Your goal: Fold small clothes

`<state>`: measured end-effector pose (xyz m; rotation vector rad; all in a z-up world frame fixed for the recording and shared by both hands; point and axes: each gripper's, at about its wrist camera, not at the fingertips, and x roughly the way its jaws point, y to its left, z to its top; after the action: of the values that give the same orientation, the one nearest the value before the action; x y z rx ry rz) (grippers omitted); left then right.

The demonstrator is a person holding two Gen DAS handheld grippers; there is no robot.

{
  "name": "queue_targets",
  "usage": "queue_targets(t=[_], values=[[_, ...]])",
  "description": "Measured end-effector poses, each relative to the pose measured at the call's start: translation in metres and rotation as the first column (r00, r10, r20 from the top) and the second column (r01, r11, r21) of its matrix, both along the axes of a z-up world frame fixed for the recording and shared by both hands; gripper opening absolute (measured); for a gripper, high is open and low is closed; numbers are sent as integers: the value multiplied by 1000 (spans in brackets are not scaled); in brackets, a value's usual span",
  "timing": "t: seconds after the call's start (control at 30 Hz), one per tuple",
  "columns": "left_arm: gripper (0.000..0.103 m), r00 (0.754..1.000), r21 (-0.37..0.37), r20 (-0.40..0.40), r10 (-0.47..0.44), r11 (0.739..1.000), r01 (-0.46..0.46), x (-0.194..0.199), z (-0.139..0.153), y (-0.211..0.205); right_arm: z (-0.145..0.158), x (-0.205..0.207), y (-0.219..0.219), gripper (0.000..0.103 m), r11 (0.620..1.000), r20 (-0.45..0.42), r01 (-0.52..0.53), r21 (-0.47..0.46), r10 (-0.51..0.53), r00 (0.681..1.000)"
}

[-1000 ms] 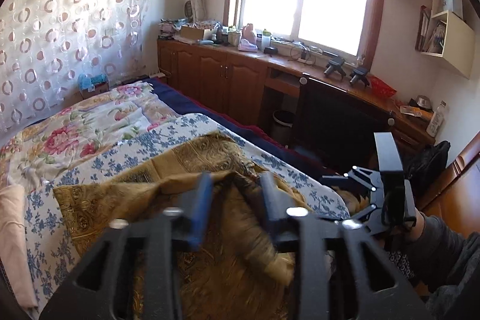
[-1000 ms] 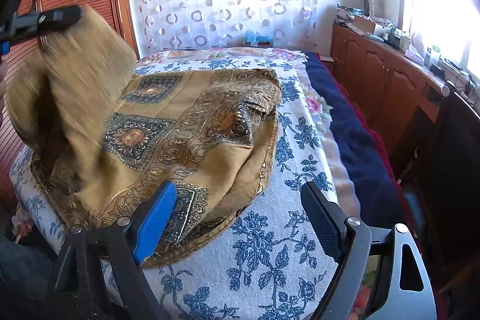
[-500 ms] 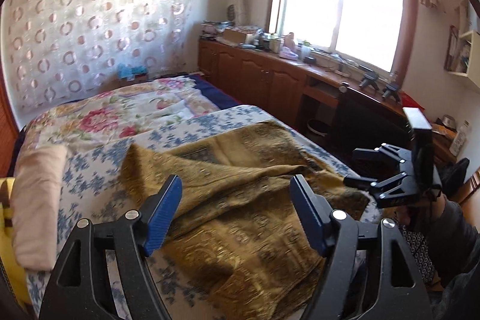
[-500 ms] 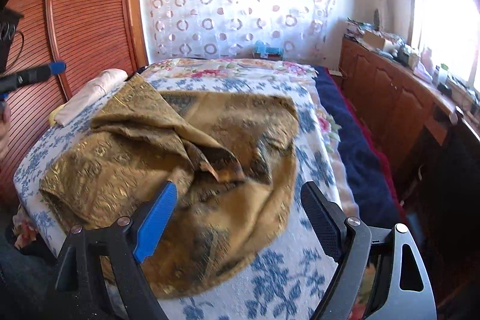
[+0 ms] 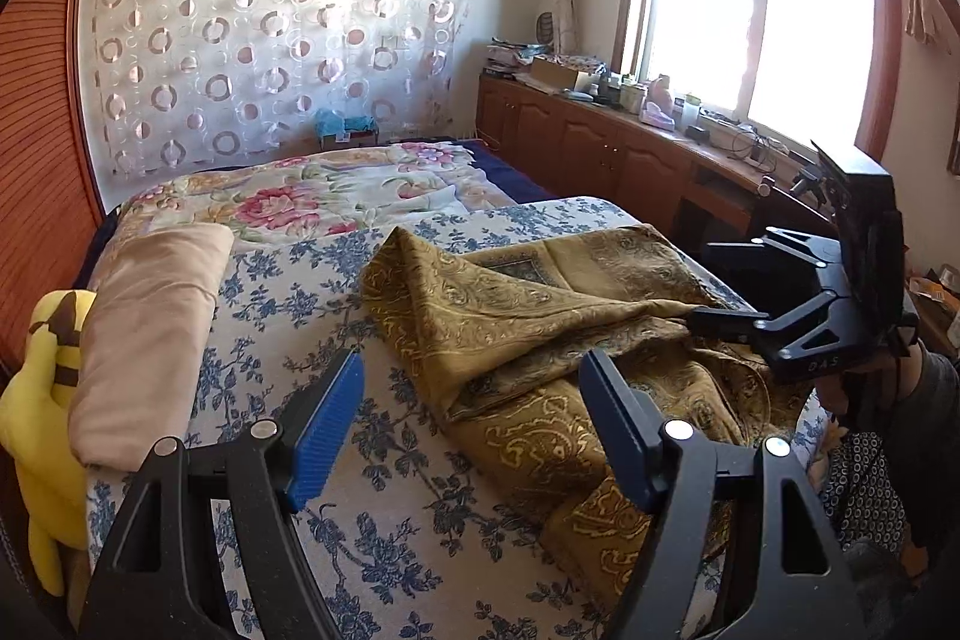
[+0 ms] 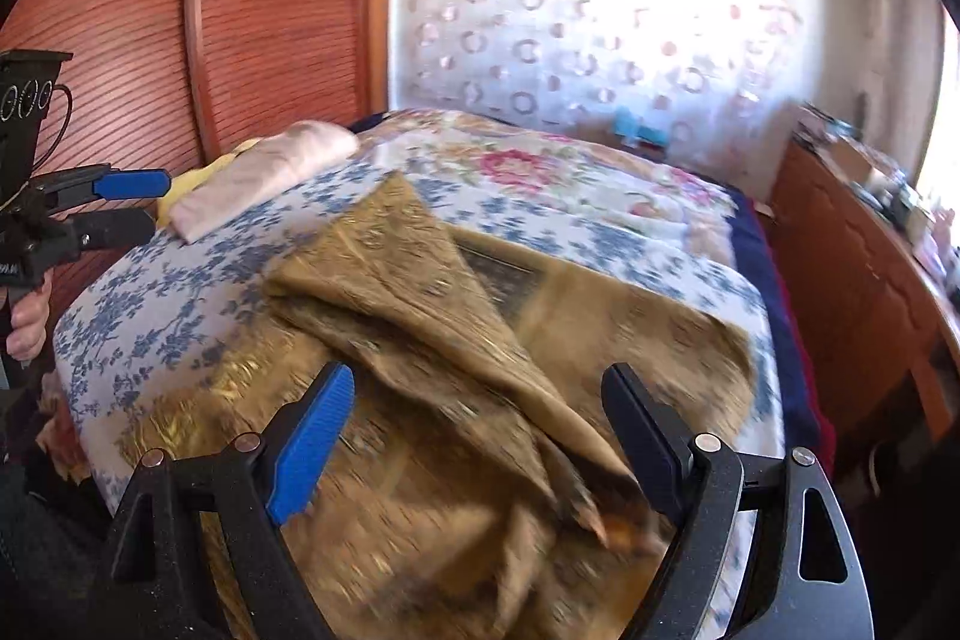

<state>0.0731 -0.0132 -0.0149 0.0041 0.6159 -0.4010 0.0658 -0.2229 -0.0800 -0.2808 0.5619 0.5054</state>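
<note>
A gold-brown patterned cloth (image 5: pixel 540 328) lies rumpled on the blue-flowered bed sheet (image 5: pixel 312 292), with one corner folded over toward the far left. My left gripper (image 5: pixel 474 430) is open and empty, above the near edge of the bed, left of the cloth's bulk. My right gripper (image 6: pixel 480 436) is open and empty, low over the cloth (image 6: pixel 420 316) near its front edge. The right gripper also shows in the left wrist view (image 5: pixel 720 280) at the cloth's right edge. The left gripper shows in the right wrist view (image 6: pixel 129 202) at far left, off the bed.
A folded pink cloth (image 5: pixel 150 322) and a yellow plush toy (image 5: pixel 42 388) lie at the bed's left side. A floral quilt (image 5: pixel 312 202) covers the far half. Wooden cabinets (image 5: pixel 600 148) run under the window on the right. A wooden wardrobe (image 6: pixel 210 10) stands left.
My left gripper opened, let go of the cloth and pulled back to the left. The lifted flap dropped onto the bed. My right gripper moved lower and closer over the cloth.
</note>
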Motion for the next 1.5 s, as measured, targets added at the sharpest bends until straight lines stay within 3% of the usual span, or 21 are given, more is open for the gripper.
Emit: queue_targets(t=[0.4,0.57,0.67,0.77,0.8,0.83,0.97,1.07,1.17,1.3,1.4,1.5], values=[[75,999,-29,-32,44,999,-45,-1,-15,27,-31,68,74,86,977,-167,-181,-113,161,973],[75,998,-34,-42,50,998,-51,-1,-20,33,-39,93,94,86,957,-150,-168,-238,134,980],[75,998,-37,-45,46,998,-48,-1,-22,34,-41,108,99,83,954,-147,-162,-254,127,981],[75,998,-38,-51,44,998,-46,0,-24,34,-43,118,105,46,958,-165,-188,-219,153,974],[75,998,-43,-55,41,998,-44,0,-25,34,-42,123,102,21,962,-190,-201,-184,166,968],[75,998,-58,-61,35,998,-39,0,-25,34,-43,123,101,8,966,-208,-207,-156,173,963],[75,998,-62,-58,23,998,-26,-4,-25,30,-25,129,75,5,982,-183,-187,-30,179,967],[75,998,-65,-59,19,998,-23,-3,-25,28,-2,131,37,5,990,-142,-117,79,128,982],[75,998,-65,-57,12,998,-16,-4,-25,25,25,143,-16,5,978,-129,17,208,10,992],[75,998,-64,-62,5,998,-9,-3,-27,21,33,165,-96,5,902,-209,277,332,-215,954],[75,998,-63,-69,-1,998,-3,-2,-29,18,19,176,-127,14,862,-257,429,269,-365,895],[75,997,-58,-76,-7,998,3,-2,-30,14,6,179,-137,27,862,-273,452,228,-389,880]])
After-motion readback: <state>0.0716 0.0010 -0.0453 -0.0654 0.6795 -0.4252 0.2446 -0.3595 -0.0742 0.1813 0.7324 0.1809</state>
